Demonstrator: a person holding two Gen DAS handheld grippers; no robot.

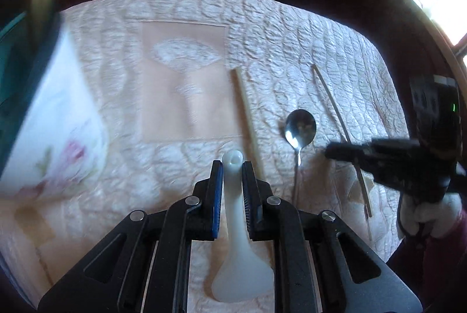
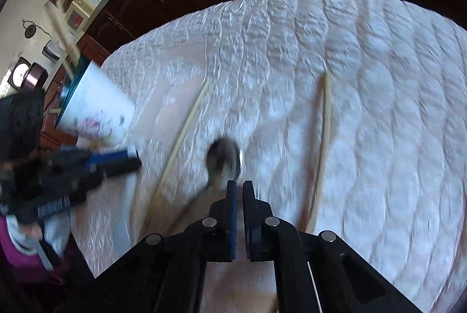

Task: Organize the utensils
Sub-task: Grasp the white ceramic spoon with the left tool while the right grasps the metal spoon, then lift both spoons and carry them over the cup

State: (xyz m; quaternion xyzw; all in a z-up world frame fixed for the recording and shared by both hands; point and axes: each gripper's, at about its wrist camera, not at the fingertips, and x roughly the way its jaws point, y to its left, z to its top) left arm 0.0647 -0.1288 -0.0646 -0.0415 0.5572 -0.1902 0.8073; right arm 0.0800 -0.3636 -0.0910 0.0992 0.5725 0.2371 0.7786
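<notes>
White plastic rice paddle point(image 1: 233, 213) sits between the left gripper point(image 1: 232, 167) fingers, which are closed on its handle, blade toward the camera, apparently so the handle end leads toward the cup point(image 1: 55, 108). The cup, floral, stands at the quilted cloth's point(image 1: 292, 30) left edge and already holds sticks.

Right of the paddle: chopstick point(image 1: 246, 111), steel spoon point(image 1: 300, 126), second chopstick point(image 1: 341, 135).

Right gripper point(image 2: 239, 187) fingers nearly closed just above the spoon's handle; cannot tell if they grip it.

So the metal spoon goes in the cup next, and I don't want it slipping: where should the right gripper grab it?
Grip the metal spoon by its thin handle, from above, fingers astride it. It lies flat on the quilt; the rounded bowl offers no flat sides.
</notes>
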